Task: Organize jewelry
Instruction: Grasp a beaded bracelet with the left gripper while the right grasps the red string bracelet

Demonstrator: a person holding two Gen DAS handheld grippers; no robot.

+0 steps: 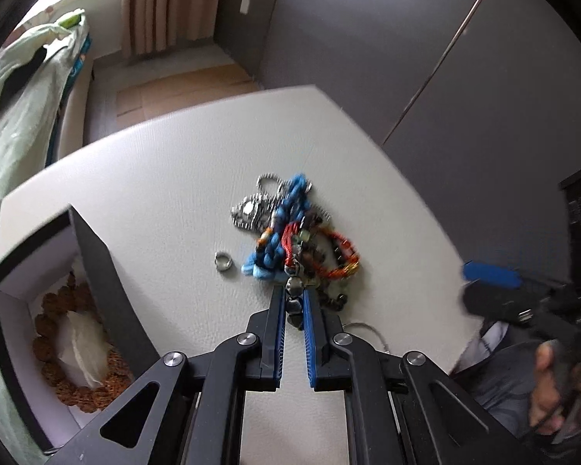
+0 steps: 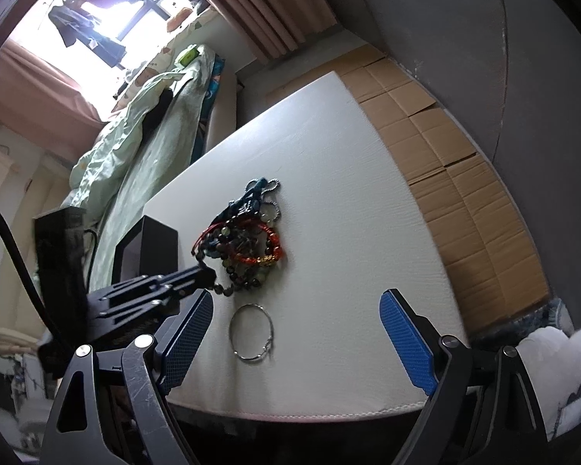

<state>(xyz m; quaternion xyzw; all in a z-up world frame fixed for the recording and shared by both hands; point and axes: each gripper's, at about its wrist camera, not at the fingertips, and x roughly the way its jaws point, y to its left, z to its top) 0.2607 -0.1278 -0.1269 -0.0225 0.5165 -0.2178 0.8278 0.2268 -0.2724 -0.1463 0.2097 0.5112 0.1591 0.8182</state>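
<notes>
A tangled pile of jewelry (image 1: 294, 232) lies mid-table: blue cord, red bracelets, silver chain, dark beads. It also shows in the right wrist view (image 2: 244, 240). My left gripper (image 1: 293, 294) is shut on a dark bead bracelet (image 1: 295, 306) at the pile's near edge; it shows from the side in the right wrist view (image 2: 209, 277). A small silver ring (image 1: 223, 261) lies left of the pile. A black box (image 1: 58, 310) at left holds a brown bead bracelet (image 1: 81, 383) and white paper. My right gripper (image 2: 294, 333) is open above a thin silver bangle (image 2: 251, 335).
The white table (image 1: 155, 193) ends near a grey wall behind and to the right. A bed with green bedding (image 2: 135, 124) lies to the left. Flattened cardboard (image 2: 445, 135) covers the floor. The person's face (image 1: 554, 387) is at lower right.
</notes>
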